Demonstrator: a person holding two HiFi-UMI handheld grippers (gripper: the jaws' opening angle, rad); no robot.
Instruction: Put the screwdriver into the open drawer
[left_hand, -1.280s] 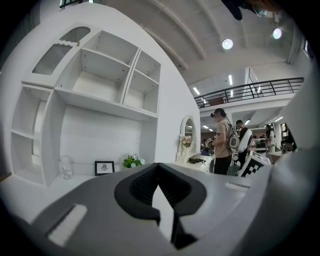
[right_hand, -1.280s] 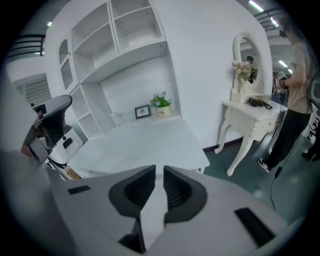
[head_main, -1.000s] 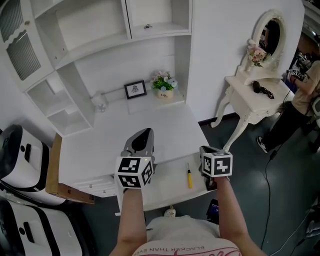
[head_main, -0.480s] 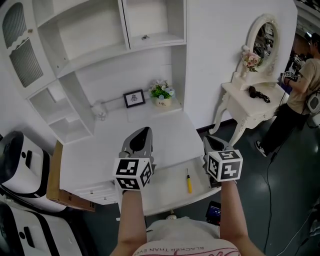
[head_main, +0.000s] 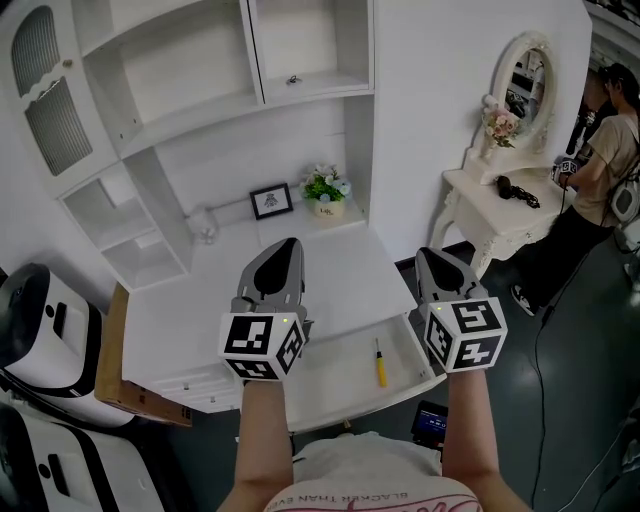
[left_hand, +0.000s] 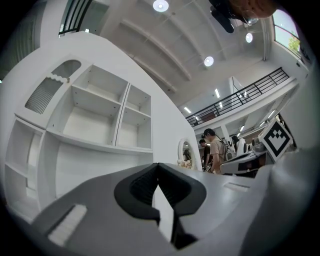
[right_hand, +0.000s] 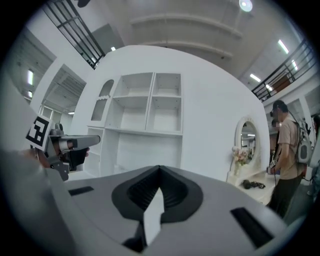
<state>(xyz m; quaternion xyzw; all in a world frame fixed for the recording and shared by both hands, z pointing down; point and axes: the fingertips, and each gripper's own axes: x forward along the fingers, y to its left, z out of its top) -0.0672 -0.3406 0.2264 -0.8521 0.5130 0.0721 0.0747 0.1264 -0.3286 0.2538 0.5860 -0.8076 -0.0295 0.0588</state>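
The screwdriver (head_main: 380, 362), with a yellow handle and a dark shaft, lies inside the open white drawer (head_main: 333, 372) under the desk's front edge, and nothing touches it. My left gripper (head_main: 285, 249) is held up over the desk top, its jaws shut and empty. My right gripper (head_main: 434, 259) hangs above the drawer's right end, also shut with nothing in it. In the left gripper view the left gripper (left_hand: 158, 165) points at the shelf unit, jaws together. In the right gripper view the right gripper (right_hand: 160, 169) shows the same, its jaws closed on nothing.
A white desk (head_main: 210, 290) stands under a shelf unit (head_main: 200, 70), with a picture frame (head_main: 271, 200) and a flower pot (head_main: 326, 187) at its back. To the right are a vanity table (head_main: 505, 212) and a person (head_main: 600, 170). A cardboard box (head_main: 112, 360) lies at the left.
Both grippers have risen away from the desk, the right one more, from beside the drawer to well above it. The screwdriver has stayed in the drawer.
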